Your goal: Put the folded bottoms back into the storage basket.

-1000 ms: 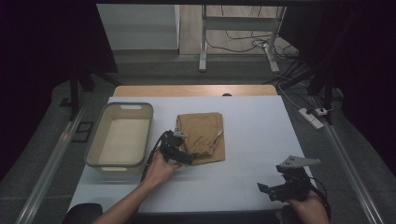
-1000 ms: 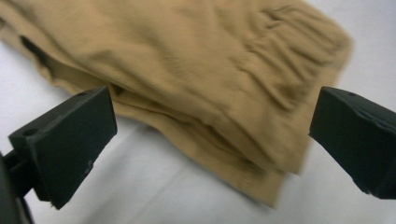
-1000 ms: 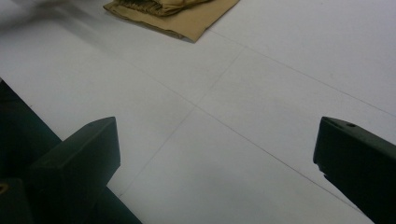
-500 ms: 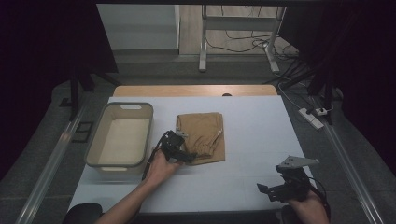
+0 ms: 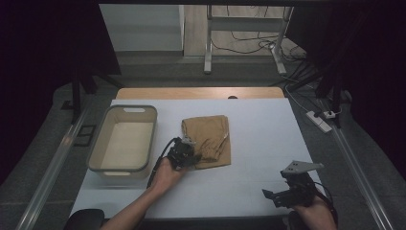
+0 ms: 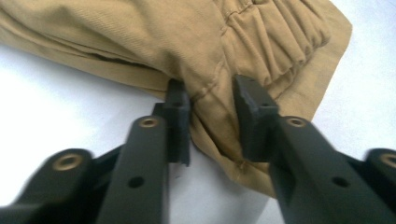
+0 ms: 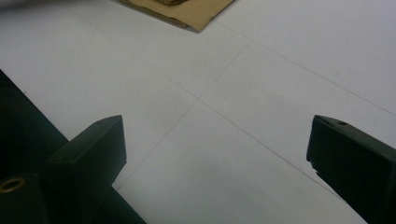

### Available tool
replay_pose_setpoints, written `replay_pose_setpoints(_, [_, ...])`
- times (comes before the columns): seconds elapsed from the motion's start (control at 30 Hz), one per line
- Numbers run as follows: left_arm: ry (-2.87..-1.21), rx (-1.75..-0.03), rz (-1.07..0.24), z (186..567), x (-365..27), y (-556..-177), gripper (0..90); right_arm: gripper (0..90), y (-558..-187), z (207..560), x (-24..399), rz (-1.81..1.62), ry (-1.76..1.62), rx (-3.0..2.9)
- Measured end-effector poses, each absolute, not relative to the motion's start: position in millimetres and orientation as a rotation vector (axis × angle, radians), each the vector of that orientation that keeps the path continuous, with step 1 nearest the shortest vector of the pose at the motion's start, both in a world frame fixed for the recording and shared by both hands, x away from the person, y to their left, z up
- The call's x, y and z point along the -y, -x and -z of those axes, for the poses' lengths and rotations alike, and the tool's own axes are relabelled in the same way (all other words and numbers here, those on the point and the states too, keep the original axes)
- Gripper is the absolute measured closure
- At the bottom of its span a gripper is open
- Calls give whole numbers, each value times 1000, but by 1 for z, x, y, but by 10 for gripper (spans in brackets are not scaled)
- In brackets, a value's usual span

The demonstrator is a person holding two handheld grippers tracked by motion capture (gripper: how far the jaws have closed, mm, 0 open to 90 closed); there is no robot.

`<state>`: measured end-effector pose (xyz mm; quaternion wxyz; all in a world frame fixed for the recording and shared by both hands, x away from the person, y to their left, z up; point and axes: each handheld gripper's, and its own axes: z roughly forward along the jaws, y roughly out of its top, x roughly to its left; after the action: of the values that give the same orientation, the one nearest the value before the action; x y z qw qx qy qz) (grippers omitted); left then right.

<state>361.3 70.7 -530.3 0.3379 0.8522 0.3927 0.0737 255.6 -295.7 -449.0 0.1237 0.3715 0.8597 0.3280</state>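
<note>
my left gripper sits at the near left edge of the folded tan garment, which lies flat on the white table just right of the beige bin. its jaws have just been closing – they now pinch a fold of the cloth by the elastic waistband, the fabric bunched between the pads. my right gripper hangs over bare table near the front right corner, well apart from the garment, jaws spread wide with nothing between them.
</note>
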Motion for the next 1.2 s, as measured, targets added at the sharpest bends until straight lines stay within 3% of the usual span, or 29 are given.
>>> replay_pose_setpoints(0.2, [-2228,-1054,-155,527,-71,-366,766,46,-255,449,296,-958,-1076,-2505])
replay_pose_setpoints(0.4, [-2245,-1054,-141,524,-74,-368,769,46,-255,449,297,-968,-1076,-2501])
replay_pose_setpoints(0.57, [-2308,-1054,-224,519,-71,-366,769,46,-254,448,297,-983,-1066,-2494])
replay_pose_setpoints(1.2, [-2290,-1094,-142,520,-78,-370,764,14,-261,441,275,-1094,-958,-2488])
